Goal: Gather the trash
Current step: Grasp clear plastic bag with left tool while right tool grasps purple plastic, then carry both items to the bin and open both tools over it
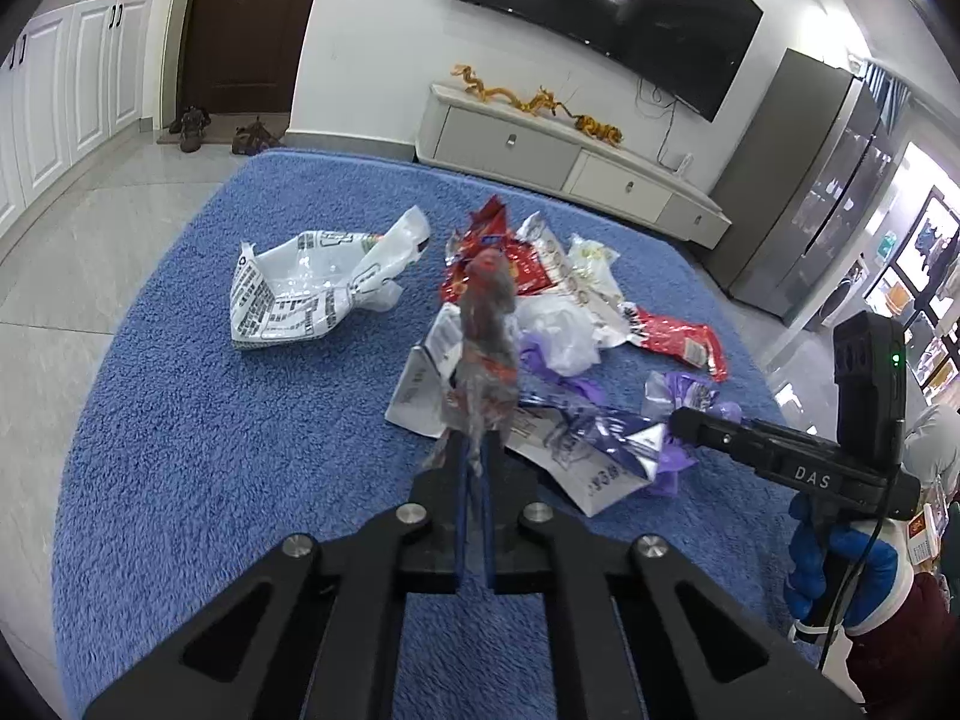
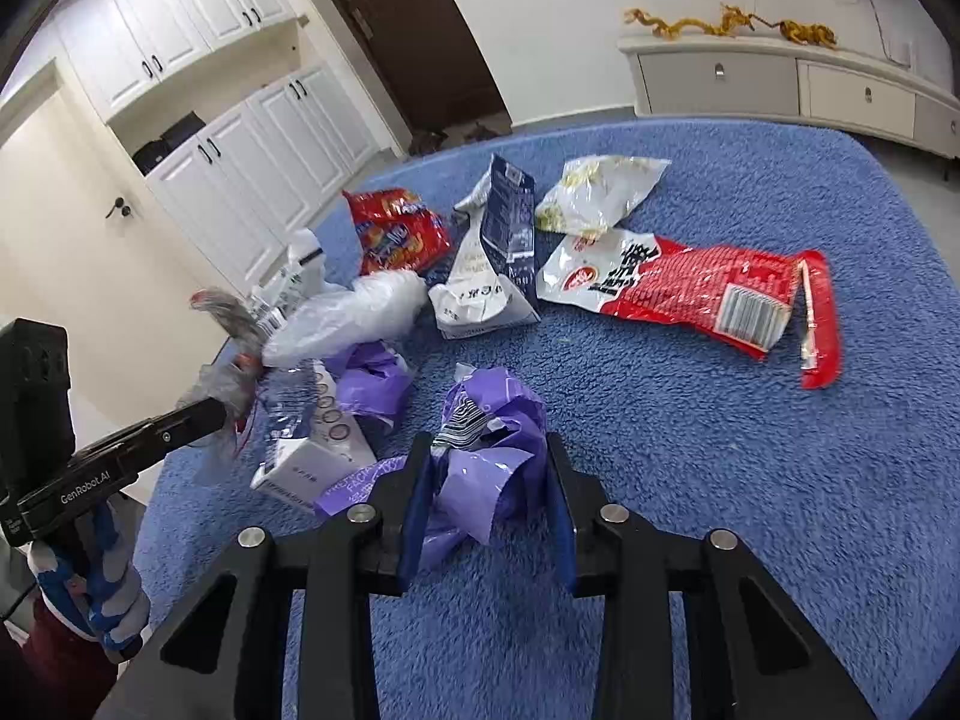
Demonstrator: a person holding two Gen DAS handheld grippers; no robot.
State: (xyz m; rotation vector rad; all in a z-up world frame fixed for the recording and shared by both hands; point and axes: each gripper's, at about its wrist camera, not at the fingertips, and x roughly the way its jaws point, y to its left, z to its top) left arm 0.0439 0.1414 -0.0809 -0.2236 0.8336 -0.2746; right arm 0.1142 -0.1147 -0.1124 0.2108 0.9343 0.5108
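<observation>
Trash lies scattered on a blue fuzzy cloth over a table. My left gripper is shut on a crumpled clear wrapper with red print and holds it above the cloth; the wrapper also shows in the right wrist view. My right gripper is open, its jaws on either side of a crumpled purple wrapper lying on the cloth. The right gripper also shows in the left wrist view, at the purple wrapper.
A white printed bag, red snack bags, a white and navy pouch, a pale bag, a clear plastic bag and a white box lie on the cloth. A TV cabinet stands behind.
</observation>
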